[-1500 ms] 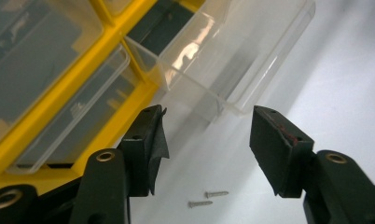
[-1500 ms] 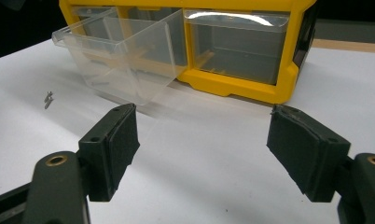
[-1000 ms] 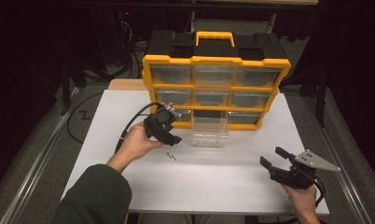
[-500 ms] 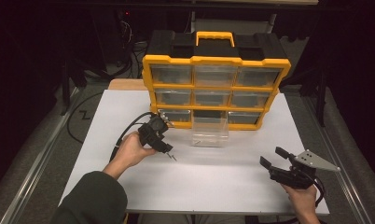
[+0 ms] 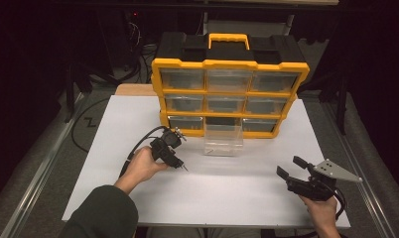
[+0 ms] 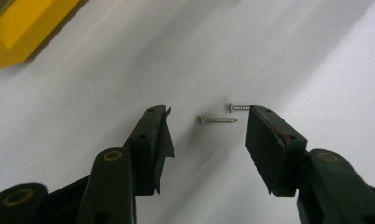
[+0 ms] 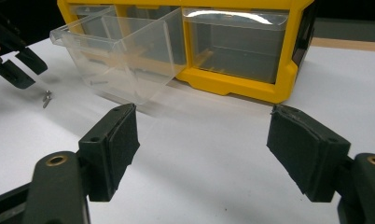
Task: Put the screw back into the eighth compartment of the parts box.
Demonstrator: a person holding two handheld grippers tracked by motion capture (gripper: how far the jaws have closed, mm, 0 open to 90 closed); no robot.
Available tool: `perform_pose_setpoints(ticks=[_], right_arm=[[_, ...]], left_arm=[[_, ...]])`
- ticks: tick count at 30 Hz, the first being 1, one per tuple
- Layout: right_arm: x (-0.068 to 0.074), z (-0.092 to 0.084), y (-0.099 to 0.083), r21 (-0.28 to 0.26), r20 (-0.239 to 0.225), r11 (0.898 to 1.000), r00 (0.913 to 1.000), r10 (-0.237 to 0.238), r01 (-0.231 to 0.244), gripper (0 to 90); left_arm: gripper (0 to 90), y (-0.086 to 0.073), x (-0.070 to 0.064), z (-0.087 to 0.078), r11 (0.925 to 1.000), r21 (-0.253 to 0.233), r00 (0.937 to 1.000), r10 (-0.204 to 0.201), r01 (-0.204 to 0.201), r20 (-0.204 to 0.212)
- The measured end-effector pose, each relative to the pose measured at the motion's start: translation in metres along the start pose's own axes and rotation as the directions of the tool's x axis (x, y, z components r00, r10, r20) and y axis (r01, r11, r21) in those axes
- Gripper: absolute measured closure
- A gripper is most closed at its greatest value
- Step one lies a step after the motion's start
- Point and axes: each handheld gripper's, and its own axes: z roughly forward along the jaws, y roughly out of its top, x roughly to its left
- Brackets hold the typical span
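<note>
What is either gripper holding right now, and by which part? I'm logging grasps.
Nothing is held. The left gripper has just been closing around two screws without touching; the right gripper is open.

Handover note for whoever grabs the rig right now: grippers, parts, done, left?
Left gripper: open, jaws just closing, lowered over two screws lying on the white table; nothing gripped yet.
Right gripper: open, empty, idle at the table's near right.
Clear drawer: pulled out of the yellow organizer, bottom row middle.
Done: drawer open, left gripper lined up.
Left: probably grip a screw and drop it in the drawer, repeat, push the drawer shut.
</note>
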Motion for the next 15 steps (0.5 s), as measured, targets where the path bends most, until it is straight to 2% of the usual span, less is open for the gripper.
perform_pose_setpoints(ticks=[10, 15], right_arm=[[0.000, 0.000, 0.000, 0.002, -0.004, 1.000, 1.0000, -0.006, 0.006, 26.0], [0.000, 0.000, 0.000, 0.004, -0.008, 1.000, 1.0000, -0.005, 0.005, 26.0]], left_arm=[[50.0, 0.005, -0.008, 0.008, 0.9996, 0.016, 0.9997, 0.023, -0.023, 0.003], [51.1, 0.007, -0.011, 0.013, 0.9992, 0.025, 0.9994, 0.031, -0.031, 0.019]])
